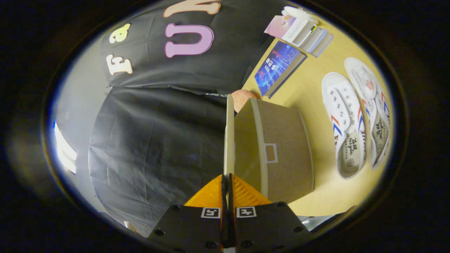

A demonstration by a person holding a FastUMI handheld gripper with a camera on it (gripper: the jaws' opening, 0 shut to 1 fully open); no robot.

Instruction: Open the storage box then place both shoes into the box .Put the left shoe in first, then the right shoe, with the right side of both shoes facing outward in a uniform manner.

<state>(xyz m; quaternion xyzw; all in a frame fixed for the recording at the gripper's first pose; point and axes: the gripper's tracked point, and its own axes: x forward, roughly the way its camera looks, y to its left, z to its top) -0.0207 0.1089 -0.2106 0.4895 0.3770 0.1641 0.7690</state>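
the gripper [227, 182] had its two fingers pressed close together, pinching the thin pale lid [229, 137] of the brown cloth storage box [284, 147] by its near edge. the lid stood up on its edge and ran straight away from the fingers toward 12 o'clock, so its long line matched the way the fingers pointed. the box body sat just beside the fingers, off toward 1 o'clock, with its mouth already open.

the two white canvas shoes with red and blue stripes [346, 126] lay side by side on the yellow wooden table [309, 80], well apart from the fingers, out toward 2 o'clock past the box. their long lines ran about the same way as the lid.

i think the lid step was nearly done. the fingers would have to let go and swing round past the box to reach the nearer shoe.
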